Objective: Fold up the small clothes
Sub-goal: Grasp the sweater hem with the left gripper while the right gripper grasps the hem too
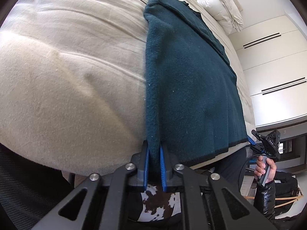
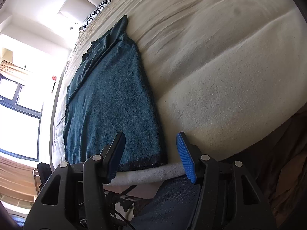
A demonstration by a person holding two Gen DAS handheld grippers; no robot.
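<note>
While the left gripper (image 1: 154,149) is pinching the teal garment's (image 1: 188,80) near corner, right gripper (image 2: 151,147) is hovering, fingers wide, over the bed (image 2: 220,67).

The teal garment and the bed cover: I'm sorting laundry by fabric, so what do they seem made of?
The teal garment looks like fuzzy, matte fleece or brushed knit: napped surface flecked with lint, dark bound hem. The bed cover looks like soft, matte woven cotton, cream, with fine creases; the fibre itself can't be confirmed.

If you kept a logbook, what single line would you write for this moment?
left gripper: shut on teal garment near hem corner | right gripper: open, at other hem corner, not gripping | garment flat on bed
</note>
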